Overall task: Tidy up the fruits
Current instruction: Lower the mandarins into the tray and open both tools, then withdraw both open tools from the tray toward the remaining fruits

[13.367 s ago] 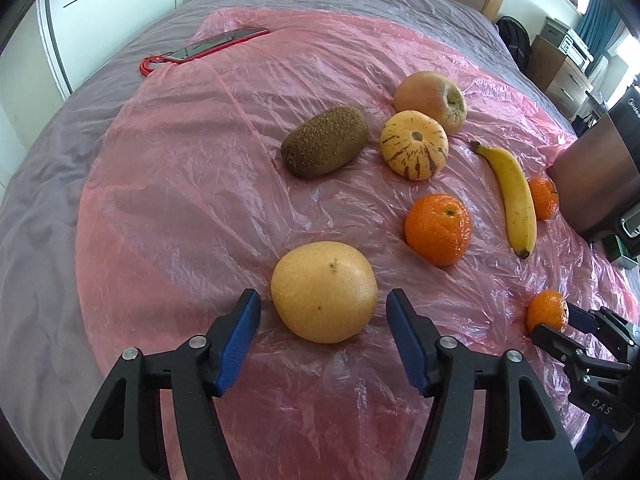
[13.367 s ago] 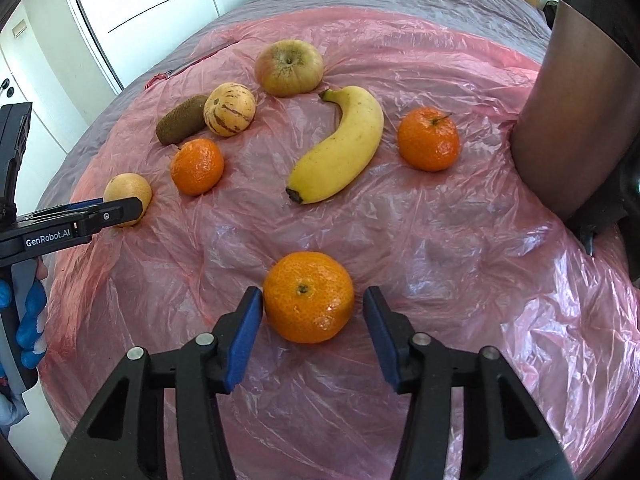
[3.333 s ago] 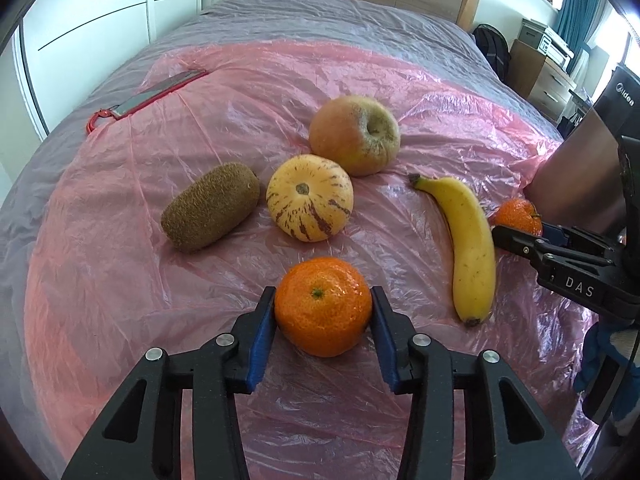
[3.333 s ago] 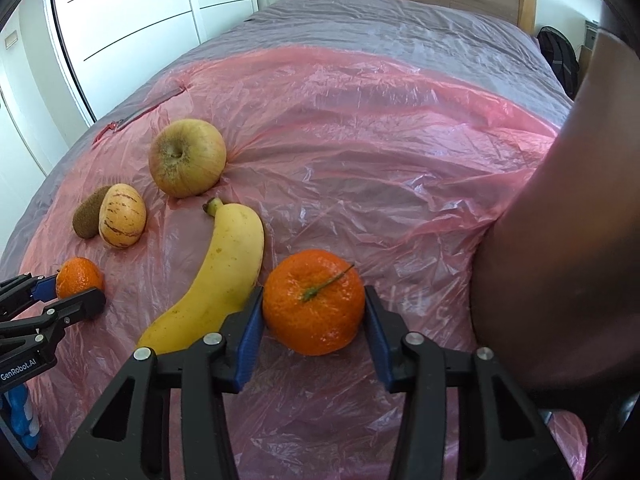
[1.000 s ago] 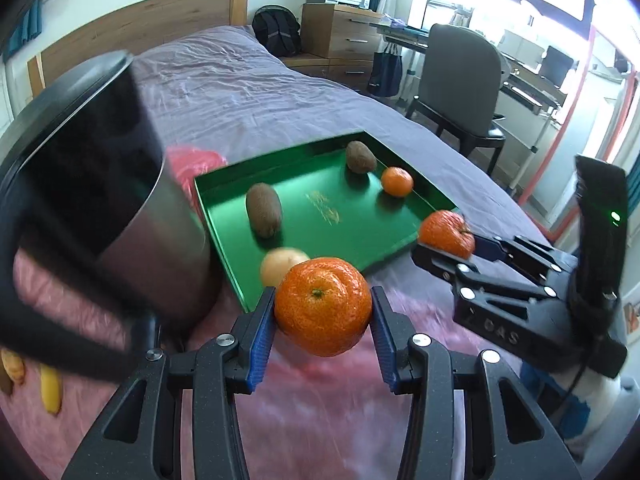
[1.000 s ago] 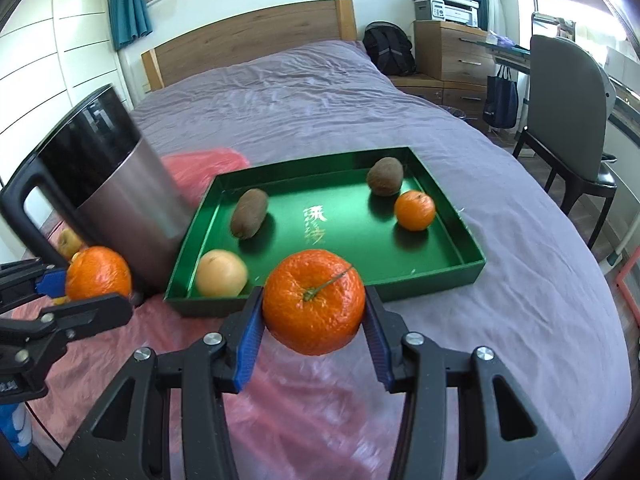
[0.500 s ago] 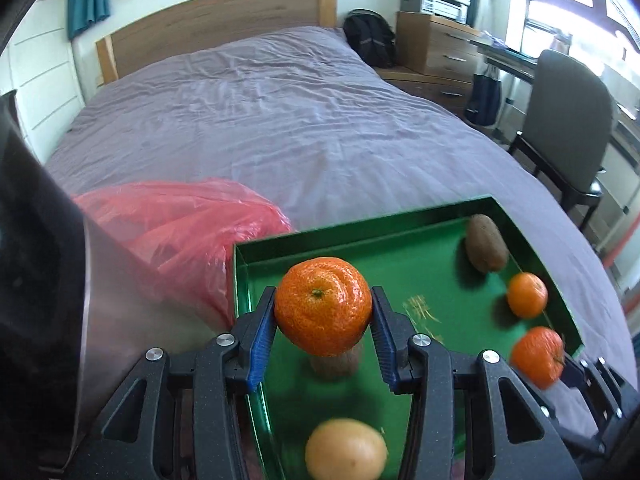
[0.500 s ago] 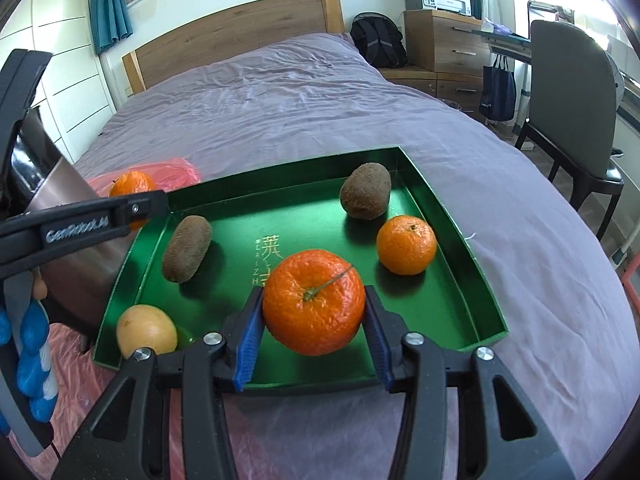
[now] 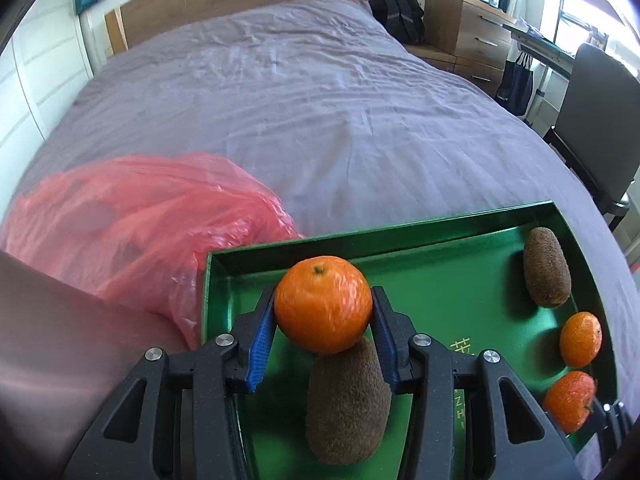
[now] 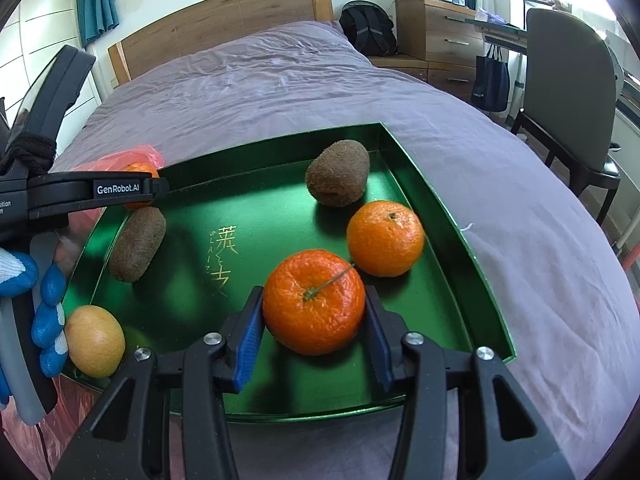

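Left tongs [image 9: 323, 311] and right tongs [image 10: 314, 312] each clamp a mandarin over green tray [image 10: 436, 216].

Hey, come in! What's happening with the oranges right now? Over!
Left gripper shut on orange, over kiwi. Right gripper shut on stemmed orange, low in green tray. Loose orange close beside.

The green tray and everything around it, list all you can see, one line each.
Green tray: one, on the purple bed.
Kiwis: two, brown, in tray, one far right, one left.
Tangerines: three, orange; one loose in tray, one in each gripper.
Yellow round fruit: one, tray's near-left corner.
Pink plastic sheet: one, left of tray.
Chair: one, dark, right of bed.
Left gripper: shut on tangerine.
Right gripper: shut on tangerine.
Gloved hand: blue-white.
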Available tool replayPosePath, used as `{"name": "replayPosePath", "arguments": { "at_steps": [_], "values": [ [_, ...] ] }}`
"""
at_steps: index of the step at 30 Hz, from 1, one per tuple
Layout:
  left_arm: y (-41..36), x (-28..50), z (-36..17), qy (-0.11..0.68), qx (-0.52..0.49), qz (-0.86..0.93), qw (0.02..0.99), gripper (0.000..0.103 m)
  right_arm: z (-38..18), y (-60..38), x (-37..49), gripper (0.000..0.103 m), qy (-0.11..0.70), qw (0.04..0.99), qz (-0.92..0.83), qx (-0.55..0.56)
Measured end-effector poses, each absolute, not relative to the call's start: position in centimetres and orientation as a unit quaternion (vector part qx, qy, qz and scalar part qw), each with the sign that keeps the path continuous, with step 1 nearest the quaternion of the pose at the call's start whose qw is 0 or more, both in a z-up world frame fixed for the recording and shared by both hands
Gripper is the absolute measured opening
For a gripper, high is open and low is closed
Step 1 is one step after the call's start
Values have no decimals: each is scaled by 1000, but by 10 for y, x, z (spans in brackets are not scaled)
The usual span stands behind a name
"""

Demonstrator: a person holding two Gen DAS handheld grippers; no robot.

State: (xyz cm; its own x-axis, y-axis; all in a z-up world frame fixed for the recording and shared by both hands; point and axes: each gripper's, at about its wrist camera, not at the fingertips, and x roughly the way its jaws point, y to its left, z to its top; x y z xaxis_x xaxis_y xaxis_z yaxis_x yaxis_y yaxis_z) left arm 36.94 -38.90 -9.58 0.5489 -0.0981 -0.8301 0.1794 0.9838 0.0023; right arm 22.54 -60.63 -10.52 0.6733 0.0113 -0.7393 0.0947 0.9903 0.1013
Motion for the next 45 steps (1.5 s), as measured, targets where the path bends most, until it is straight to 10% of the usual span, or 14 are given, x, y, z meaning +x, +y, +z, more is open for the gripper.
{"name": "replayPosePath", "arguments": {
  "at_steps": [16,20,45],
  "values": [
    [-398,363,-103,498,58,-86,861,61,-109,-601,234,62,427,903,-21,51],
    [-401,354,-88,479,72,-87,871,69,-102,-604,230,81,422,904,-25,58],
    [-312,192,113,372,62,-228,898,79,16,-570,92,98,372,925,-47,59]
  ]
}}
